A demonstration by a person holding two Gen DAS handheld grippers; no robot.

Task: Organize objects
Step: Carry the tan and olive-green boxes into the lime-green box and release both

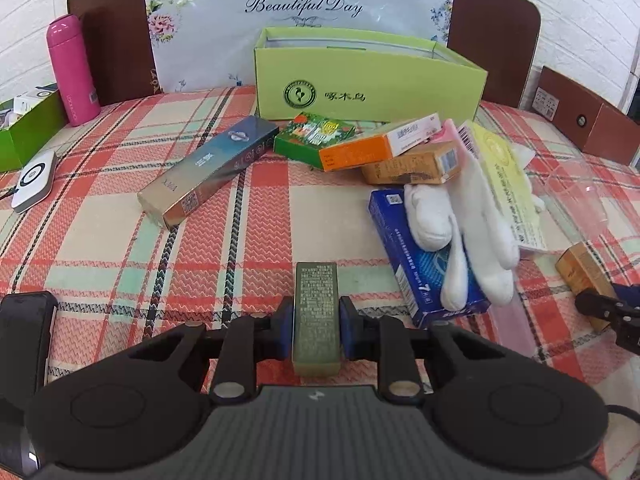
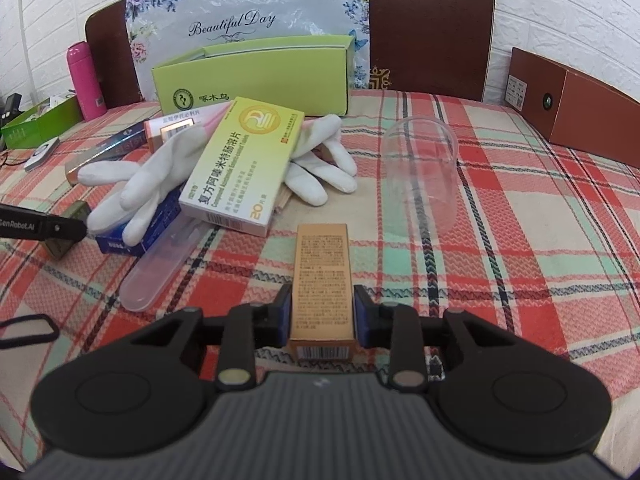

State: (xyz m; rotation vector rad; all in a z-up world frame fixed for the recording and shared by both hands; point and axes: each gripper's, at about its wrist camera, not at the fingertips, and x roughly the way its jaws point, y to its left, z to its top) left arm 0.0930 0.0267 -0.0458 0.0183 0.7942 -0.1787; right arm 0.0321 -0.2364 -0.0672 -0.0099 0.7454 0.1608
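In the left wrist view my left gripper (image 1: 316,330) is shut on a small dark green box (image 1: 316,312), held just over the plaid tablecloth (image 1: 120,240). In the right wrist view my right gripper (image 2: 322,314) is shut on a tan box (image 2: 322,276) with a barcode end facing me. An open light green box (image 1: 360,84) stands at the back. In front of it is a pile: a long teal box (image 1: 208,172), an orange-and-white box (image 1: 380,144), a blue box (image 1: 412,256), white gloves (image 2: 152,176) and a yellow box (image 2: 240,164).
A clear plastic cup (image 2: 424,168) lies on its side at the right, and a clear tube (image 2: 160,268) lies near the pile. A pink bottle (image 1: 74,72), a green tray (image 1: 24,132) and a white device (image 1: 34,180) are at the left. A brown box (image 2: 576,108) lines the right edge.
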